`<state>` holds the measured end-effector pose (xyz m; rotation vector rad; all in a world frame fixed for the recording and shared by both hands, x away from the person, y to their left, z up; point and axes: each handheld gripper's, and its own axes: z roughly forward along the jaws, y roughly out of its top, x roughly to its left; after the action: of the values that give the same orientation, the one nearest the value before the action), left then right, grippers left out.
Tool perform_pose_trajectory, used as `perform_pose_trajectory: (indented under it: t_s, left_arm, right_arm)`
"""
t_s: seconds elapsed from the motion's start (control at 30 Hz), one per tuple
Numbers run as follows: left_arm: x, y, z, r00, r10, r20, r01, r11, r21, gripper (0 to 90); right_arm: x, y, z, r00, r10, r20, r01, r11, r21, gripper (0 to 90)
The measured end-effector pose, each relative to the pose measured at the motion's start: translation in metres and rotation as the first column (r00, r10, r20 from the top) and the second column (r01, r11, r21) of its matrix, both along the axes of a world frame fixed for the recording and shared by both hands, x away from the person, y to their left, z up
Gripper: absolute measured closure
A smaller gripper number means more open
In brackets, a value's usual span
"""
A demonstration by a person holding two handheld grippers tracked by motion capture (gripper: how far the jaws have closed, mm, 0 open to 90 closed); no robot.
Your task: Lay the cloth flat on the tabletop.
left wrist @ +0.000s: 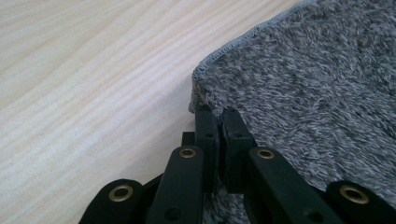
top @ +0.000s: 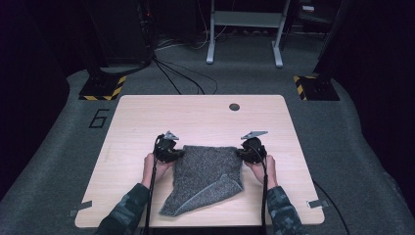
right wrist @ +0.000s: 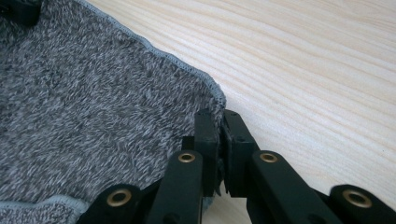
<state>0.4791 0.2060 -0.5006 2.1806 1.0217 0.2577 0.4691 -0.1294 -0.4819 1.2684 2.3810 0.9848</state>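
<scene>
Your left gripper [left wrist: 218,114] is clamped on a far corner of the grey towel [top: 205,171], its jaws pressed together with the hemmed edge pinched between them. Your right gripper [right wrist: 217,116] is closed the same way on the opposite far corner, fabric caught between its jaws just inside the hem. From above, the left gripper [top: 177,152] and right gripper [top: 241,152] sit at the two far corners of the towel, level with each other.

The towel lies on the near half of the wooden table [top: 147,117], roughly centred between its left and right edges. Its near part is not flat: a flap at the near right corner is turned over, showing the pale hem, and the near left corner trails toward the table's front edge.

The step in hand looks like lifting or dragging the towel by these two corners to spread or fold it. To do it well, keep both grips firm, since each bite is close to the hem and could slip. Move your hands together, at one height and pace, and hold the far edge gently taut so that it stays straight. Raise it enough that the turned flap falls open before you lay the towel down.
</scene>
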Motion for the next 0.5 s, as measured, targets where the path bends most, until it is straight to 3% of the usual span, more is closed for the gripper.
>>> perform_pose_trajectory:
  t_s: [0.13,0.23,0.27,0.3,0.33,0.37,0.4,0.43,0.47,0.5]
  left_arm:
    - [0.009,0.001,-0.001,0.9999,0.006,-0.014,-0.005,0.9999,0.010,87.7]
    - [0.035,0.003,0.004,0.9995,0.030,0.007,-0.030,0.9991,0.031,88.1]
    - [0.035,0.003,0.004,0.9995,0.030,0.007,-0.030,0.9991,0.031,88.2]
    - [0.058,0.005,0.020,0.9969,0.059,0.051,-0.062,0.9968,0.051,88.2]
    - [0.058,0.005,0.020,0.9969,0.059,0.051,-0.062,0.9968,0.051,88.2]
    - [0.083,0.007,0.054,0.9873,0.110,0.114,-0.114,0.9929,0.032,88.3]
    - [0.083,0.007,0.054,0.9873,0.110,0.114,-0.114,0.9929,0.032,88.3]
    - [0.094,0.012,0.103,0.9609,0.144,0.236,-0.146,0.9892,-0.007,88.3]
    - [0.094,0.012,0.103,0.9609,0.144,0.236,-0.146,0.9892,-0.007,88.3]
    - [0.089,0.013,0.147,0.9261,0.155,0.344,-0.148,0.9879,-0.045,88.3]
  right_arm:
    - [0.005,-0.001,0.000,1.0000,0.001,-0.006,-0.001,0.9999,-0.013,86.8]
    - [0.028,0.001,0.003,0.9999,0.013,-0.002,-0.013,0.9992,-0.038,87.4]
    - [0.028,0.001,0.003,0.9999,0.013,-0.002,-0.013,0.9992,-0.038,87.4]
    - [0.051,0.002,0.017,0.9997,0.000,0.023,0.002,0.9983,-0.059,87.6]
    - [0.051,0.002,0.017,0.9997,0.000,0.023,0.002,0.9983,-0.059,87.6]
    - [0.072,0.004,0.045,0.9962,-0.025,0.084,0.030,0.9977,-0.060,87.7]
    - [0.072,0.004,0.045,0.9962,-0.025,0.084,0.030,0.9977,-0.060,87.7]
    - [0.087,0.006,0.094,0.9819,-0.047,0.184,0.054,0.9980,-0.034,87.8]
    - [0.087,0.006,0.094,0.9819,-0.047,0.184,0.054,0.9980,-0.034,87.8]
    - [0.086,0.009,0.145,0.9578,-0.042,0.284,0.049,0.9986,-0.020,87.8]
